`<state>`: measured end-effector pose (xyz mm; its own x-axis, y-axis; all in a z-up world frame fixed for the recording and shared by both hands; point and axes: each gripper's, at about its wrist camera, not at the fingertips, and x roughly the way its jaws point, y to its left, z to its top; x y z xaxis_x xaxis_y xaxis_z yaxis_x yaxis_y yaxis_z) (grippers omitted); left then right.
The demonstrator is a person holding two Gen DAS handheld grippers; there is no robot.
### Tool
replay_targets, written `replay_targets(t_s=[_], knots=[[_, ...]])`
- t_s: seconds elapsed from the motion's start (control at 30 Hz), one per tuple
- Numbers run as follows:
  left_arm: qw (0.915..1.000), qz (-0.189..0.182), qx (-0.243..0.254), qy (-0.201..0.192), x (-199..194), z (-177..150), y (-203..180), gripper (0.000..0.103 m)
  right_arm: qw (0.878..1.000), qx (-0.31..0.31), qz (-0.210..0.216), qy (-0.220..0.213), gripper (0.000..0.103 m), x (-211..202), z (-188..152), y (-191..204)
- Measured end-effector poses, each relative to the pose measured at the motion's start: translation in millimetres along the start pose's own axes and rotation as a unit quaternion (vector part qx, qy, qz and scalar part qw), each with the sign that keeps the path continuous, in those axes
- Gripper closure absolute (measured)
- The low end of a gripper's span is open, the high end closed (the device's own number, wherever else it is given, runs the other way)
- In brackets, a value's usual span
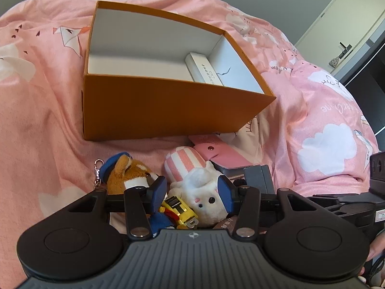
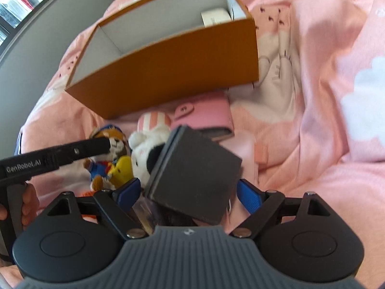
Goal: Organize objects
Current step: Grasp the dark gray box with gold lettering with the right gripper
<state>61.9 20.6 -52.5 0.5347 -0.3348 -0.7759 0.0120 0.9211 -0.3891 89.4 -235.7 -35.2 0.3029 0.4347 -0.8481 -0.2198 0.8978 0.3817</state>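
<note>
I am looking down at a bed covered by a pink quilt [image 1: 48, 101] printed with white clouds. An open orange box [image 1: 168, 110] with a white lining sits on it, and a slim white case [image 1: 204, 69] lies inside against the right-hand wall.

Just in front of the box lies a small heap of things. My left hand-held gripper [image 1: 192, 192] is lowered over a white plush rabbit [image 1: 202, 197] with a pink-striped hat; its blue pads sit either side of the rabbit's head, and I cannot tell whether they press on it. A brown fox plush [image 1: 127, 175] in a blue cap with a metal clip lies just left of the rabbit, touching it. A yellow toy [image 1: 180, 213] lies beneath them.

My right hand-held gripper [image 2: 190, 190] stands wide around a dark grey square box [image 2: 195, 175], tilted on the heap; the view is blurred, so I cannot tell if the pads touch it. A pink wallet [image 2: 207, 115] lies between this and the orange box.
</note>
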Motion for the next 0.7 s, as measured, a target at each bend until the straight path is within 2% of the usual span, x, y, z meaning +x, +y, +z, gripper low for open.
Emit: replay_targets(t_s=[0.23,0.4,0.57,0.7], knots=[[0.9999,-0.001,0.007,0.011,4,-1,-2,0.048,1.000,-0.014,-0.006,0.009,0.015,11,3,4],[0.9996,-0.009,0.022,0.016,6,-2,-8,0.048,0.995,-0.089,-0.049,-0.015,0.015,6,4,31],[0.9996,-0.011,0.022,0.017,5,-4,-9,0.048,0.990,-0.128,-0.065,-0.007,0.014,20,6,42],[0.9987,-0.024,0.038,0.024,6,-4,-14,0.048,0.989,-0.123,-0.076,-0.008,0.026,21,7,37]])
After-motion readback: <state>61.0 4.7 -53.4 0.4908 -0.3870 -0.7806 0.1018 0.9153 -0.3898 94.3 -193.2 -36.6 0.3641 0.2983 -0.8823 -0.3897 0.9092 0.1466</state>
